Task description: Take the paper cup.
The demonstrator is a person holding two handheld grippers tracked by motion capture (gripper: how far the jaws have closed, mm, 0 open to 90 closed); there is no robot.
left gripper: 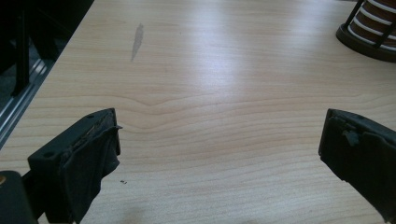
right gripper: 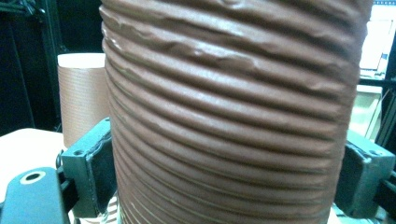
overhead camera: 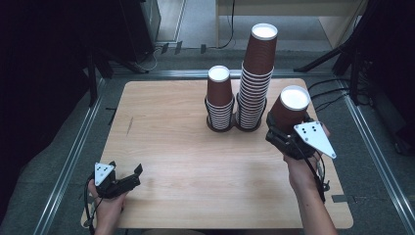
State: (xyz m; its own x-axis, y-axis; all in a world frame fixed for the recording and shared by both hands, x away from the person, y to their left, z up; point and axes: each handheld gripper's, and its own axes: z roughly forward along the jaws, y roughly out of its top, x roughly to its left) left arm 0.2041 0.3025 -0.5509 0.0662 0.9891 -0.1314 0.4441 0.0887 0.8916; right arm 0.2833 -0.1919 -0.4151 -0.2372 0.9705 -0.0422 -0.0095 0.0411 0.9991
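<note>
Right claw (overhead camera: 286, 128) pinching 1 brown ribbed paper cup (overhead camera: 289, 108), upside down, white base up. Jaws pressed against its lower wall on both sides. The cup hangs in the air over the right part of the table (overhead camera: 186, 166), just right of the 2 stacks, touching neither.

Left claw (overhead camera: 128, 177) parked at the near-left corner, jaws spread, nothing between them.

Progress, as I judge it: the work looks like moving cups between stacks. Tall stack (overhead camera: 255, 78) carries many cups; short stack (overhead camera: 219, 98) holds fewer. Each sits in a dark ring holder. I cannot tell from this moment whether my cup is coming off a stack or heading onto 1. Either way 1 cup is in transit and plenty remain in the tall stack, so I put the job somewhere in the middle, not near the end.

View differences:
- High view gives the layout: both stacks, my 2 hands, the gap between the held cup and the tall stack.
- Right gripper view gives the grip up close: the cup (right gripper: 233, 116) between the jaws, ridges dented near the top, and another ribbed cup (right gripper: 81, 98) behind at left.
- Left gripper view gives bare wood grain, a grey smudge (left gripper: 137, 41) on the board, and the rim of a holder (left gripper: 366, 44) at top right.
</note>
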